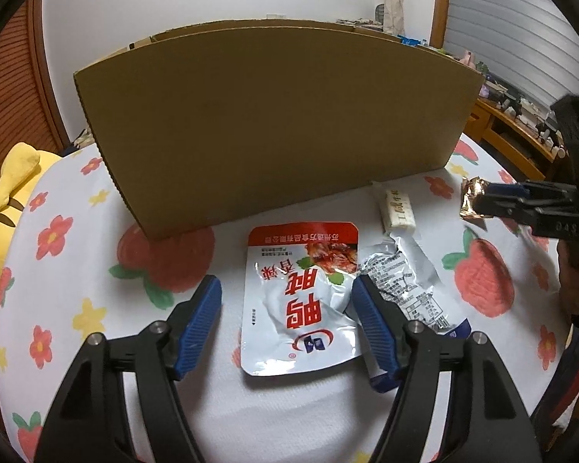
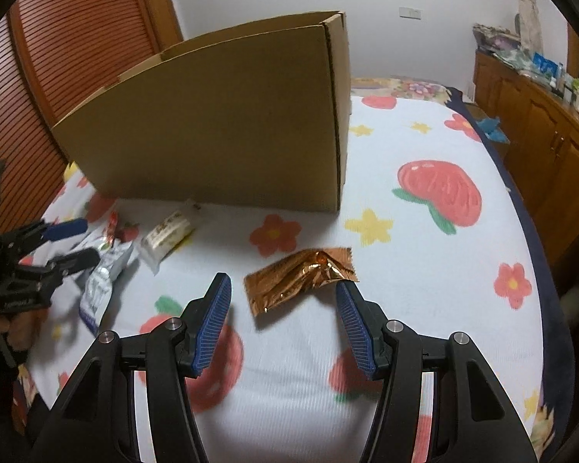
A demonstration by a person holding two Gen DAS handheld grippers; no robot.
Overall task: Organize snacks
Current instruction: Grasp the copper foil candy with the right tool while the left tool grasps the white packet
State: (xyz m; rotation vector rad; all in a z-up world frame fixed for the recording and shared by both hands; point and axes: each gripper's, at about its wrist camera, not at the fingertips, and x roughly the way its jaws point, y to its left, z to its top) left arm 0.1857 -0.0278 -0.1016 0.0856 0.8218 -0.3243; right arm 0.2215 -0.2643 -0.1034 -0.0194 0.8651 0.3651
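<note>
Between the left gripper's (image 1: 285,301) parted fingers, a white snack pouch (image 1: 301,301); the right gripper's (image 2: 283,301) likewise, a copper packet (image 2: 301,277).

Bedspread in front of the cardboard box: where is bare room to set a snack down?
Free: the bedspread right of the copper foil packet, out to the dark border, and right of the cardboard box. Crowded: the box's left foot, where the white bar, silver pouch and red-and-white pouch cluster.
</note>
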